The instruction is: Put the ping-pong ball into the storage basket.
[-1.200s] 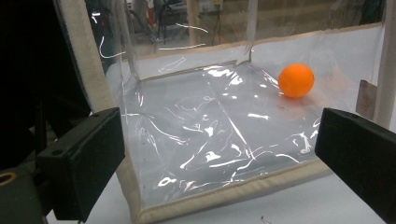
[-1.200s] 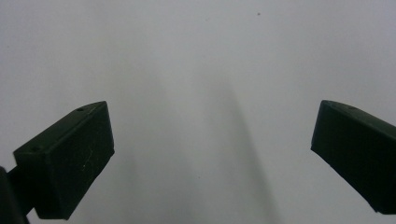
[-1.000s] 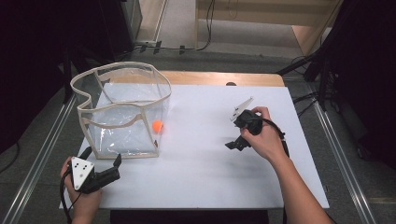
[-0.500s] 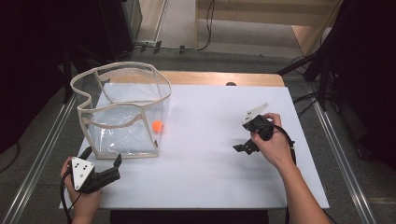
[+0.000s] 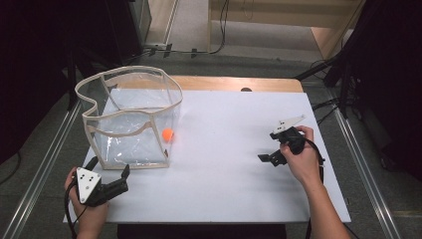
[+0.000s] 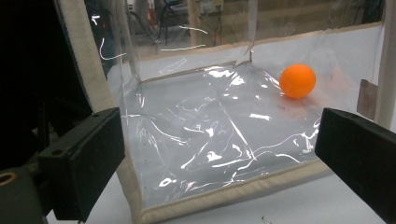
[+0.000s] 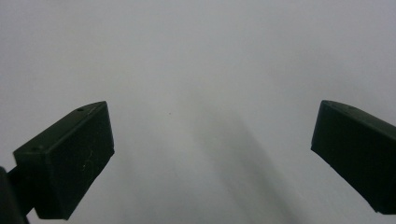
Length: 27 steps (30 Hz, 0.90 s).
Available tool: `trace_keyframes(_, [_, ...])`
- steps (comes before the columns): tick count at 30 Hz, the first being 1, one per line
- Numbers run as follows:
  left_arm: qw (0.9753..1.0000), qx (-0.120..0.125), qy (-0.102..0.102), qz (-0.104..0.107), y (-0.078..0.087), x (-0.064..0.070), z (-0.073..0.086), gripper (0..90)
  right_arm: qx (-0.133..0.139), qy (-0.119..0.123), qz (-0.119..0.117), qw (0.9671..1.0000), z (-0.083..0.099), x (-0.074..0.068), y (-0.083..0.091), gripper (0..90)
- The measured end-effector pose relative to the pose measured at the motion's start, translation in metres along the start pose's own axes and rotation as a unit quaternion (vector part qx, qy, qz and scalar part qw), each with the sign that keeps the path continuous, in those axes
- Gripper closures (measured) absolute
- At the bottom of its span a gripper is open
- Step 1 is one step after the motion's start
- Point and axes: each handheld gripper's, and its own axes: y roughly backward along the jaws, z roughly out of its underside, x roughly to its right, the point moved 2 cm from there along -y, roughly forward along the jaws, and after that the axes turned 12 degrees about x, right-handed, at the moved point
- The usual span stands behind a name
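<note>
A clear plastic bin (image 5: 130, 118) with beige trim stands on the left of the white table (image 5: 224, 124). An orange ball (image 5: 168, 134) lies inside it, near its right front corner. My left gripper (image 5: 108, 168) rests at the table's near left corner, just in front of the bin, open and holding nothing. In the left gripper view the ball (image 6: 297, 80) lies behind the bin's front wall (image 6: 210, 140), with the jaws wide apart on either side. My right gripper (image 5: 269, 148) hangs over the right side of the table, open. Bare table (image 7: 196, 70) lies between its jaws.
A wooden strip (image 5: 234, 83) runs along the table's far edge. Metal rails (image 5: 356, 164) flank the table on both sides. Cables (image 5: 323, 104) trail on the floor at the right. A dark spot (image 5: 245, 89) sits at the far edge.
My right gripper has moved right and toward the near edge, away from the bin. The left gripper, the bin and the ball have stayed put.
</note>
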Motion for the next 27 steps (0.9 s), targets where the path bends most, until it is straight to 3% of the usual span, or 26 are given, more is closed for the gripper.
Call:
trace_keyframes(15, [1.0, 0.0, -0.003, 0.001, 0.0, 0.0, 0.0, 2.1, 0.062, -0.033, 0.026, 0.9972, 0.028, 0.006, 0.014, 0.0])
trace_keyframes(27, [1.0, -0.001, -0.004, 0.002, 0.0, 0.001, 0.0, 2.1, 0.116, -0.056, 0.041, 0.9909, 0.051, 0.006, 0.027, 0.0])
